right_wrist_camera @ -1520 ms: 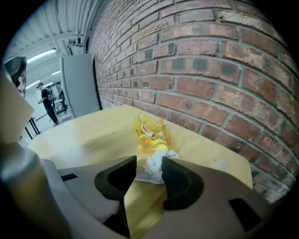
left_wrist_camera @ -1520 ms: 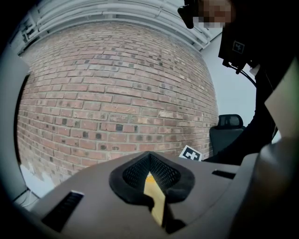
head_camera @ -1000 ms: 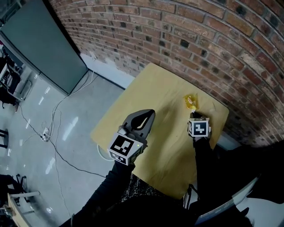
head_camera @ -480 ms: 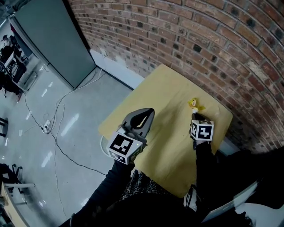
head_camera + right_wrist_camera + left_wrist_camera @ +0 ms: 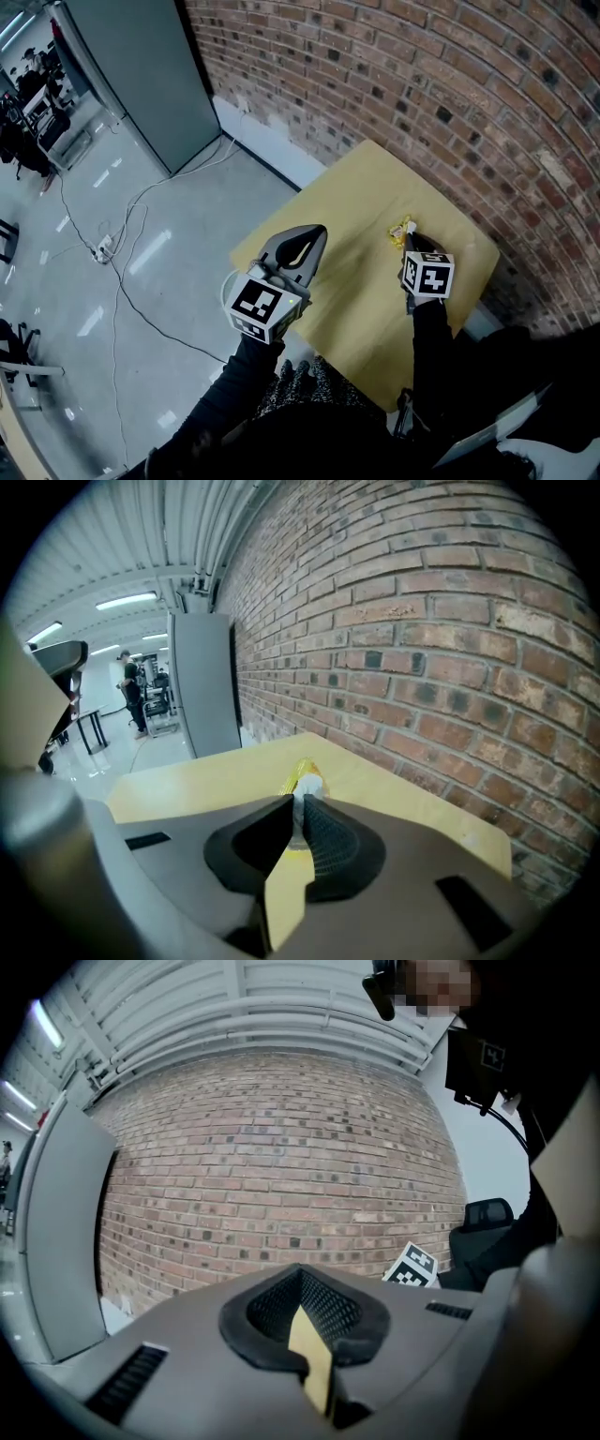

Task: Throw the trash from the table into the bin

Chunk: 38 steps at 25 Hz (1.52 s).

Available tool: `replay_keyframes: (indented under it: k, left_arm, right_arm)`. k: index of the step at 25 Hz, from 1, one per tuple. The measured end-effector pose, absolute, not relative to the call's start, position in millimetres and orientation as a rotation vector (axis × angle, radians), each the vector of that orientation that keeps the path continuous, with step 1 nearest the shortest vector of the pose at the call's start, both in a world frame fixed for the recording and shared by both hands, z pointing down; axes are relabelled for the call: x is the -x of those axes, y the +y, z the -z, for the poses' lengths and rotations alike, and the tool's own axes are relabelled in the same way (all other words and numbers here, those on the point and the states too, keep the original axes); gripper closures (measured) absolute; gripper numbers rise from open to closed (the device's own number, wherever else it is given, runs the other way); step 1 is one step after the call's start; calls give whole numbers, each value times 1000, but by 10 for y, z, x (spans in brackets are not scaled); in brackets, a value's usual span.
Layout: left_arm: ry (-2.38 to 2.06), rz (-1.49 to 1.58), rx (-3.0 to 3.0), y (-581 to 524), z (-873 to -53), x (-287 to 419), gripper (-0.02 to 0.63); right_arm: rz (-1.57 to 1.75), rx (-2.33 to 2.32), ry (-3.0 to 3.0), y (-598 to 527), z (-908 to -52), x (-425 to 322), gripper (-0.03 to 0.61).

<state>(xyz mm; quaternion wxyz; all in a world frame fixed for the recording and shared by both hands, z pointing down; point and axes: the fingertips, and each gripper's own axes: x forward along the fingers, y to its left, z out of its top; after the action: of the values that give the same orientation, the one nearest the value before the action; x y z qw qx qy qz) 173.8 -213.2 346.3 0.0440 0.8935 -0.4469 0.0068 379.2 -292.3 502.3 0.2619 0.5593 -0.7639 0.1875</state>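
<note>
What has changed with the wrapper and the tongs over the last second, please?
The right tongs, shut on the yellow wrapper, seem to have lifted it off the table, where it lay a second ago. The left tongs stay shut and empty.

**No legible writing in view**

No word, number or brand name can be read anywhere. The only printed marks are black-and-white square patterns on the left gripper (image 5: 315, 234), lower centre of the head view, and on the right gripper (image 5: 410, 236), right of centre. Neither has letters.
</note>
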Motion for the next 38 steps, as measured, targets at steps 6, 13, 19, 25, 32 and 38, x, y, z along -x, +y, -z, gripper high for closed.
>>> replay_keyframes:
  k: [6, 13, 19, 25, 32, 38]
  left_arm:
    - [-1427, 21, -2722, -1980, -3330, -1437, 607]
    - [-1485, 33, -2722, -1813, -3243, -1068, 607]
    - [-1522, 53, -2702, -1691, -3204, -862, 607]
    - [-1575, 66, -2679, -1577, -3163, -612, 606]
    - [-1647, 81, -2634, -1405, -3160, -274, 607]
    - [-1701, 93, -2604, -1273, -3143, -21, 607]
  right_arm:
    - [-428, -1472, -2090, -2894, -4851, -3479, 535]
    - [-402, -1433, -2132, -2805, -4752, -3104, 535]
    - [-361, -1382, -2159, -2771, -4655, -2790, 535]
    - [-338, -1317, -2168, -2720, -4630, -2492, 535]
    - [-336, -1256, -2230, -2625, -4631, -2103, 535]
    - [-298, -1190, -2278, -2562, -4554, -1731, 535]
